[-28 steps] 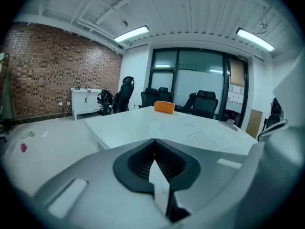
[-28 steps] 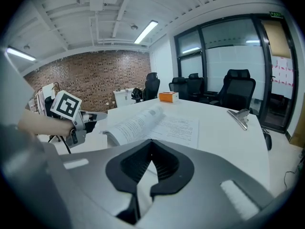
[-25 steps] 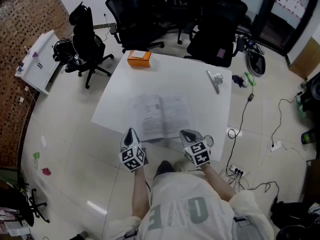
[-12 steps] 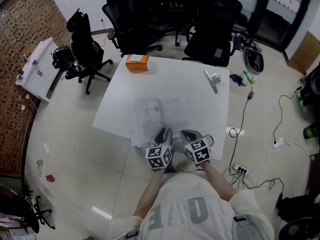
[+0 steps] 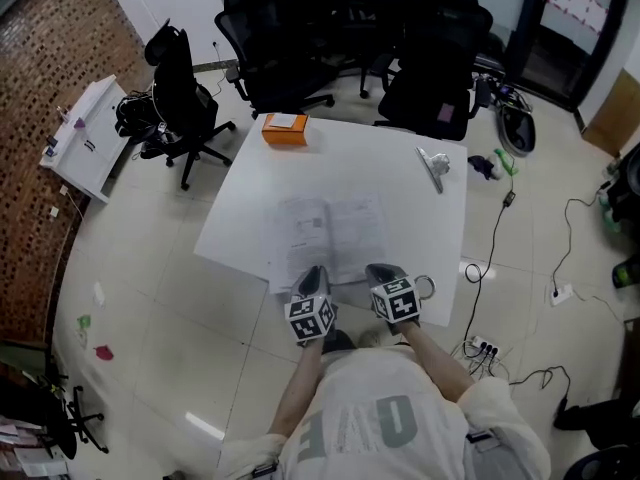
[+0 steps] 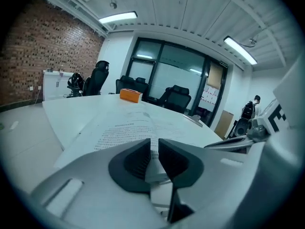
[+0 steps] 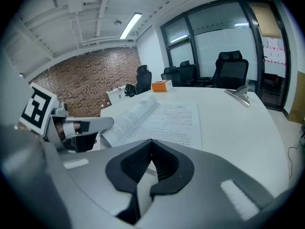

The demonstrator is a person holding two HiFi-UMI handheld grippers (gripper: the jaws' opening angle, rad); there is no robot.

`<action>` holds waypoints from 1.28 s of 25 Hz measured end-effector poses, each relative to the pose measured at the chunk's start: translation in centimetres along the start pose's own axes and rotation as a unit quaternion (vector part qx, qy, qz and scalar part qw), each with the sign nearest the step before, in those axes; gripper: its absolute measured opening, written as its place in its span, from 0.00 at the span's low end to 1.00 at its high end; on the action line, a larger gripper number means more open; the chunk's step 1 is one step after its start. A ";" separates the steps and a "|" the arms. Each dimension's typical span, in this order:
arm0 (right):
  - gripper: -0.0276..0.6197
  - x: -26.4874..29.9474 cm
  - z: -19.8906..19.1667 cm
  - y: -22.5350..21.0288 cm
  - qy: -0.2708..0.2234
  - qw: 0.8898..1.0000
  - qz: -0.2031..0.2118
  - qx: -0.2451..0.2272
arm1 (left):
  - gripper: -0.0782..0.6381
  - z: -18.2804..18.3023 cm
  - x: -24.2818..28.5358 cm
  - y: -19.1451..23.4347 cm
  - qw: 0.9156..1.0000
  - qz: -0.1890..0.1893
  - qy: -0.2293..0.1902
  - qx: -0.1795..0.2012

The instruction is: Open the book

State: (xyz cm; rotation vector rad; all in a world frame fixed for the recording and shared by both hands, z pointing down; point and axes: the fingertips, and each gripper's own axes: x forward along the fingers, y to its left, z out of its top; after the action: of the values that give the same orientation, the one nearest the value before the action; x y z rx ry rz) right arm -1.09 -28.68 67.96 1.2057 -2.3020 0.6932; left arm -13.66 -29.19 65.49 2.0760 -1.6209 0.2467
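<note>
The book (image 5: 325,238) lies open on the white table (image 5: 425,228), its printed pages facing up; it also shows in the left gripper view (image 6: 124,128) and the right gripper view (image 7: 167,120). My left gripper (image 5: 312,276) sits at the book's near edge, about mid-book. Its jaws have just been closing, and a thin white leaf stands in the narrow gap (image 6: 155,154) with the pads against it. My right gripper (image 5: 380,271) is shut (image 7: 151,163) at the near edge of the right page; whether it pinches a sheet is unclear.
An orange box (image 5: 284,127) sits at the table's far left corner and a metal clip (image 5: 433,165) at the far right. Black office chairs (image 5: 290,38) stand behind the table. Cables (image 5: 490,268) trail on the floor to the right.
My left gripper has moved right, from off the book's left corner to its near edge beside the right gripper. The right gripper has hardly shifted.
</note>
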 end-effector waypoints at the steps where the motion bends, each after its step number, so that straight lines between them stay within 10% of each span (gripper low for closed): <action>1: 0.05 0.6 0.5 0.2 -0.004 1.000 0.002 0.008 | 0.21 -0.1 -0.1 0.1 1.000 -0.002 0.003 0.000; 11: 0.05 7.1 3.9 4.3 0.035 0.996 0.044 0.069 | 0.24 -0.3 -0.4 0.5 1.000 -0.003 0.006 -0.005; 23: 0.03 8.3 4.8 8.5 0.042 0.993 0.074 -0.083 | 0.29 -0.4 -1.4 2.3 1.000 0.011 0.003 -0.025; 32: 0.03 9.8 4.4 10.7 0.102 0.967 0.061 -0.225 | 0.29 -1.4 -2.3 3.4 0.999 0.023 0.001 -0.036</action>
State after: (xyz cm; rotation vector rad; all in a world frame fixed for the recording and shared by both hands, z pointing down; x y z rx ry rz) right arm -15.87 -32.19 68.02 0.7519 -2.2088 0.2906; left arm -17.31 -27.14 66.57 1.9853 -1.6526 0.2029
